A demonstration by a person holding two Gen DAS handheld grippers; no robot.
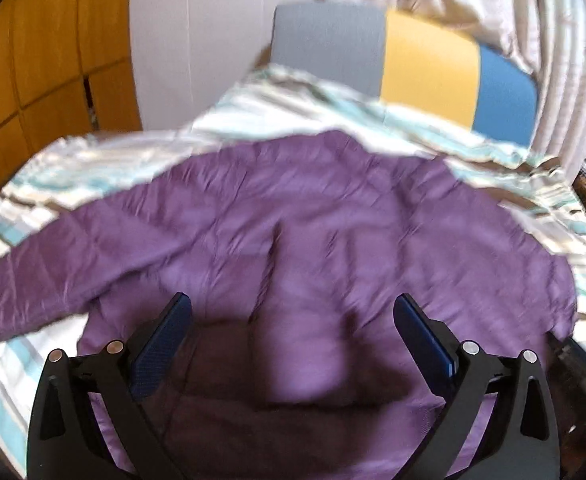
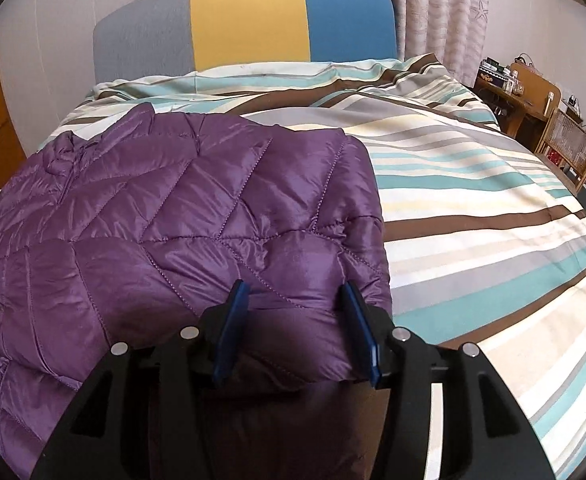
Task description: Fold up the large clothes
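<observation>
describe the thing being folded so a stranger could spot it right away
Find the bed with the striped cover, in front of the grey, yellow and blue headboard. On its left side lies the jacket. It is the only purple thing there, shiny and quilted in diamond stitching, unlike the flat stripes around it.

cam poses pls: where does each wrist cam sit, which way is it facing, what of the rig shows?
Left wrist: sits behind the left gripper, above the purple jacket, facing the headboard; shows both blue-padded fingers, wide apart. Image blurred.
Right wrist: sits behind the right gripper, low over the jacket's right edge, facing the headboard; fingers apart, fabric between.
Shared: jacket, striped duvet, headboard, curtain.
</observation>
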